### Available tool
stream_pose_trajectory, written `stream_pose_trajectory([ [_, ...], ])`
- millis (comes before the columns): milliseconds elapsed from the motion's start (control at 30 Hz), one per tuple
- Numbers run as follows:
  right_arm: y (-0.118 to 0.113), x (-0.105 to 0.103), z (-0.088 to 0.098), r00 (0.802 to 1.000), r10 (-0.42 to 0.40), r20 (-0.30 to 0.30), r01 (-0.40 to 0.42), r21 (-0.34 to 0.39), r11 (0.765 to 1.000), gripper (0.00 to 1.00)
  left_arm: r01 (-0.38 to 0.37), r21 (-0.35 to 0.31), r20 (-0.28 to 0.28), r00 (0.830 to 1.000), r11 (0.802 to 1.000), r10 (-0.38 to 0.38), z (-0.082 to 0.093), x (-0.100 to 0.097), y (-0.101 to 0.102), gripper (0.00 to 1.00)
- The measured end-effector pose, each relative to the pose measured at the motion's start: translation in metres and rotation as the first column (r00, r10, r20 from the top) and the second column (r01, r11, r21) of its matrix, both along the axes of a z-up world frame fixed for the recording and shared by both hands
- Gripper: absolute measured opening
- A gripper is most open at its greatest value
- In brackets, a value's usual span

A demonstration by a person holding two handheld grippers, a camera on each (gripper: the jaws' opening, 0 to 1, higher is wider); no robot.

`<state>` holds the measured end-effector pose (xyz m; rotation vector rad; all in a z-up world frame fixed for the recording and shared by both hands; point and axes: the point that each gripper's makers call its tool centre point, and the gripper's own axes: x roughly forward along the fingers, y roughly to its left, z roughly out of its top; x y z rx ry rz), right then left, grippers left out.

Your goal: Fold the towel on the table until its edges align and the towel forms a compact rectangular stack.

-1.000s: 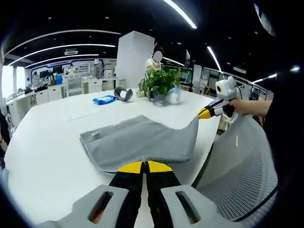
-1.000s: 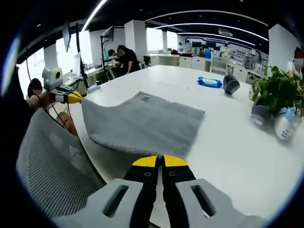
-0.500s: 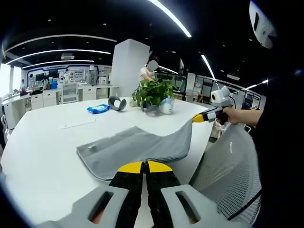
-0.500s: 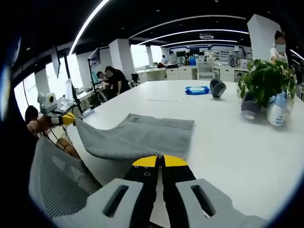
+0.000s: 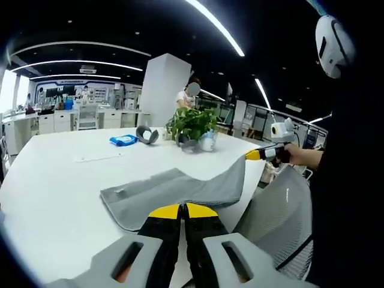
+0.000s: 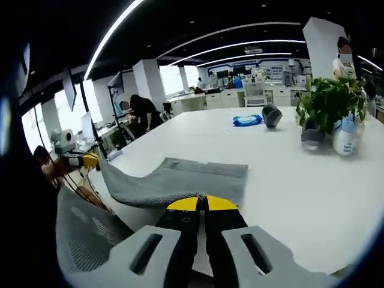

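A grey towel point(image 5: 174, 189) lies on the white table point(image 5: 60, 180), its near edge lifted off the surface. My left gripper point(image 5: 183, 211) is shut on one near corner of that edge. At the right of the left gripper view, my right gripper point(image 5: 261, 154) pinches the other near corner and holds it up. In the right gripper view the towel point(image 6: 174, 180) sags from the table point(image 6: 288, 180) toward me. There my right gripper point(image 6: 202, 204) is shut on its corner, and the left gripper point(image 6: 90, 160) holds the far corner at the left.
A potted plant point(image 5: 192, 123) with a white bottle point(image 5: 208, 141), a blue pack point(image 5: 123, 141) and a grey curved object point(image 5: 144, 133) stand beyond the towel. A grey mesh chair point(image 5: 276, 222) is against the table's near edge. People stand at desks in the background point(image 6: 141, 111).
Both views now look along the table at a flatter angle. The towel's near edge stays held between the two grippers, and the cloth looks more stretched and lower.
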<state>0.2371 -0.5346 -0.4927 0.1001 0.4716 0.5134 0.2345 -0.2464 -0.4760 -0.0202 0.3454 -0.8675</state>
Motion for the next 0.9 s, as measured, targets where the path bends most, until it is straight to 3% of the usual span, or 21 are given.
stream_pose_trajectory([
  [333, -0.002, -0.024, 0.003, 0.999, -0.042, -0.032, 0.042, 0.02, 0.999, 0.0, 0.049, 0.043, -0.008, 0.999, 0.998, -0.049, 0.002, -0.019, 0.001, 0.02],
  [567, 0.001, -0.034, 0.008, 0.998, -0.031, -0.047, 0.031, -0.001, 1.0, 0.0, 0.036, 0.04, -0.023, 0.999, 0.999, -0.035, 0.003, -0.029, 0.007, 0.02],
  [900, -0.002, -0.022, 0.009, 0.998, -0.027, -0.053, 0.025, -0.032, 0.999, 0.0, 0.002, 0.042, -0.034, 0.999, 0.999, 0.0, 0.001, -0.016, 0.014, 0.02],
])
